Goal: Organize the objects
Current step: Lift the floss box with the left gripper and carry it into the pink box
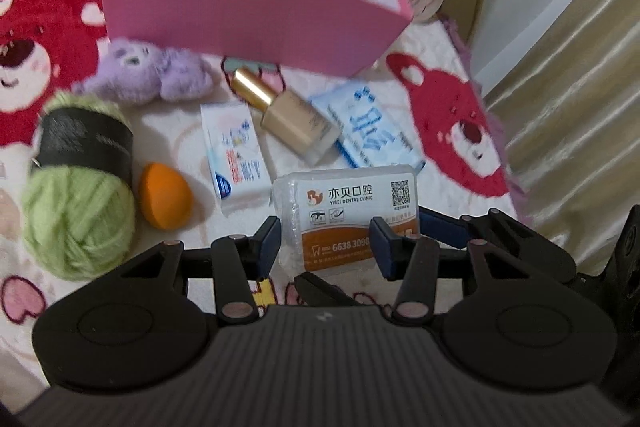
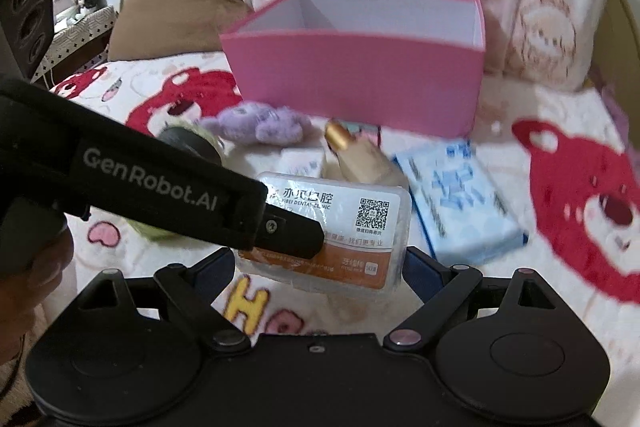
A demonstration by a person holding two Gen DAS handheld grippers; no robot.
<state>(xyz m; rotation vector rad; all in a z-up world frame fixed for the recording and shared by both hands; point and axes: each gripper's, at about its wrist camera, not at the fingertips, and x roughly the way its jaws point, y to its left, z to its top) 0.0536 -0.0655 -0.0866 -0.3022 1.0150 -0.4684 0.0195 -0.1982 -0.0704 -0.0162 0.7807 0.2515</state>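
On the bed (image 1: 360,295), in front of the pink box (image 1: 240,15), from the left lie a green yarn ball (image 1: 76,215), an orange sponge (image 1: 166,197), a tissue pack (image 1: 236,157) and a bottle (image 1: 288,115). The dental floss box (image 1: 348,211) is nearest — the left gripper (image 1: 324,247) and the right gripper (image 2: 320,263) both have their fingers clamped on it.

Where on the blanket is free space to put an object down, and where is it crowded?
Free: the red bear print right of the blue tissue pack, and the pink box's interior, as far as visible. Crowded: from the green yarn across to that tissue pack.
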